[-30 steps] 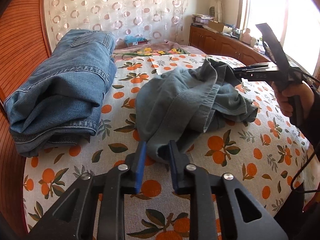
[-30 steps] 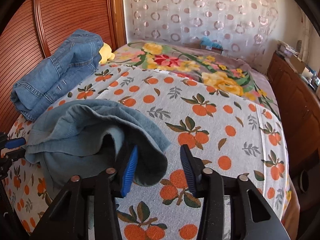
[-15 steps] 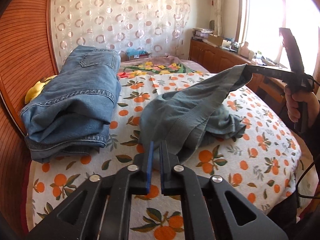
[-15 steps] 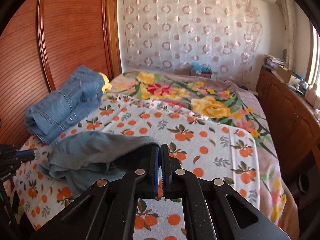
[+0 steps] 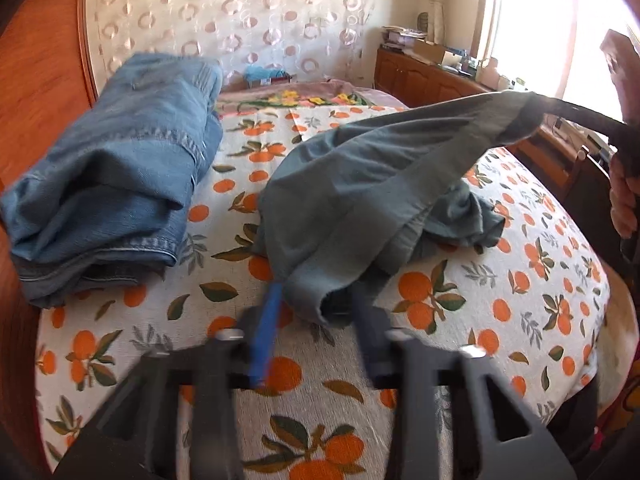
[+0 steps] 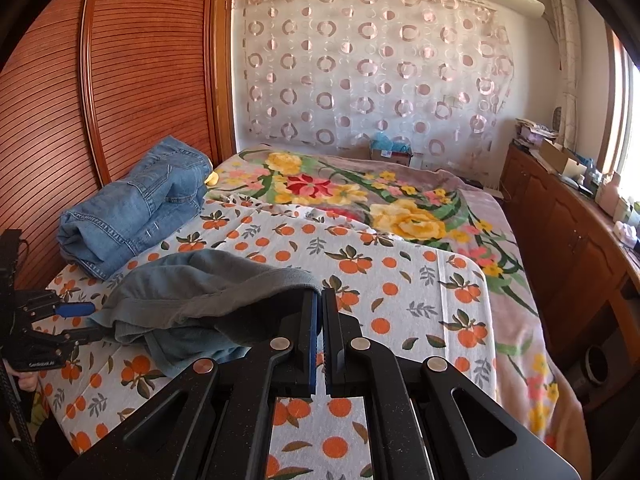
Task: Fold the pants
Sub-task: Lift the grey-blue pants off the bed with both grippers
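Left wrist view: grey-green cotton pants [image 5: 360, 184] lie crumpled mid-bed on a white bedsheet printed with oranges [image 5: 500, 320]. One hem end hangs between the two fingers of the left gripper [image 5: 316, 312], right at the near centre; picture is motion-blurred here. Jaws are opening, cloth is between them, pads do not appear to press on it. From there the fabric rises in a stretched band toward the far right, where the right gripper [image 5: 532, 114] pinches its other edge, lifted clear of the sheet. A hand [image 5: 624, 200] grips that tool's handle at the right edge. A folded stack of blue denim jeans [image 5: 116, 172] sits on the left of the bed, apart from the pants, against a reddish wooden ribbed panel [image 5: 36, 100]. No writing readable.

Right wrist view: right gripper [image 6: 320, 300] is pressed together, the grey-green pants' edge [image 6: 208, 284] caught at the tips of its fingers. The rest of the pants drapes down to the left and near, onto the orange-print sheet [image 6: 400, 300]. Left gripper [image 6: 86, 322] shows at the left edge, blue pad visible, fingers spread, the pants' far end reaching between them. Small white lettering on its black body, too small to read. Denim stack [image 6: 136, 208] lies far left. Floral blanket [image 6: 380, 200] covers the far bed. Sheer curtain with circle pattern [image 6: 372, 68] hangs behind.
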The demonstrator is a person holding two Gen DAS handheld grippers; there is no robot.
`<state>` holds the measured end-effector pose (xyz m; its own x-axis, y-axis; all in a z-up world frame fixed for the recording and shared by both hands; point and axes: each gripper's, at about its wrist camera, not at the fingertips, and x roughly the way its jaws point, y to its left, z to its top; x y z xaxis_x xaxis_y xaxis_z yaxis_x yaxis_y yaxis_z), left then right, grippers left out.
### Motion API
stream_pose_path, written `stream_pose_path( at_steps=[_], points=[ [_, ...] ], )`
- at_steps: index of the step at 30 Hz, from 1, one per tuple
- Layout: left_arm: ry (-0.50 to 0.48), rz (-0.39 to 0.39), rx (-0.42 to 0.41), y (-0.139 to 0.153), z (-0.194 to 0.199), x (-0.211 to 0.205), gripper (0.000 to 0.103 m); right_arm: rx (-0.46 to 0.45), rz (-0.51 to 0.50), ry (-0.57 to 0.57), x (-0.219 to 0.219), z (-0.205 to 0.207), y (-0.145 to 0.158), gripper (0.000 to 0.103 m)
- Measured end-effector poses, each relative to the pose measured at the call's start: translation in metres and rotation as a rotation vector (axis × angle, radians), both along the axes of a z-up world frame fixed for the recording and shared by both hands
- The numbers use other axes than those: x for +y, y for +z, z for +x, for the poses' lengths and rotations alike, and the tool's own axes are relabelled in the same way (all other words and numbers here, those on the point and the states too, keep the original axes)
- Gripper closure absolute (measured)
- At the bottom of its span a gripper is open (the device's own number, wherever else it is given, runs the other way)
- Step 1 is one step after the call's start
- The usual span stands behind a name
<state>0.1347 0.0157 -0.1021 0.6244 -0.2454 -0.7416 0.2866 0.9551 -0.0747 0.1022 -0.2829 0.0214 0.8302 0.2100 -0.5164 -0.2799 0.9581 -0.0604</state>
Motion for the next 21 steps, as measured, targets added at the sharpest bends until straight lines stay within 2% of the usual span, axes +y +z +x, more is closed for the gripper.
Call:
stream_pose_path(
  at_steps=[1,4,10,15,17,21],
  points=[
    [-0.004,-0.003,0.013,-0.001,0.002,0.001,0.093,-0.003,0.003,-0.002,-0.002,-0.001,0.002,0.101],
    [0.0,-0.007,-0.011,0.01,-0.001,0.003,0.099,-0.019,0.012,-0.012,-0.008,-0.003,0.014,0.101],
    [0.023,-0.018,-0.154,0.075,-0.014,0.013,0.099,-0.077,0.061,-0.005,-0.023,-0.023,0.045,0.101],
    [0.027,-0.029,-0.251,0.123,-0.022,0.019,0.099,-0.142,0.051,0.002,-0.026,-0.05,0.065,0.101],
    [0.026,-0.027,-0.276,0.132,-0.025,0.02,0.099,-0.17,0.042,0.002,-0.025,-0.062,0.071,0.101],
    [0.017,-0.01,-0.285,0.133,-0.025,0.017,0.099,-0.178,0.024,-0.002,-0.021,-0.074,0.061,0.101]
  ],
)
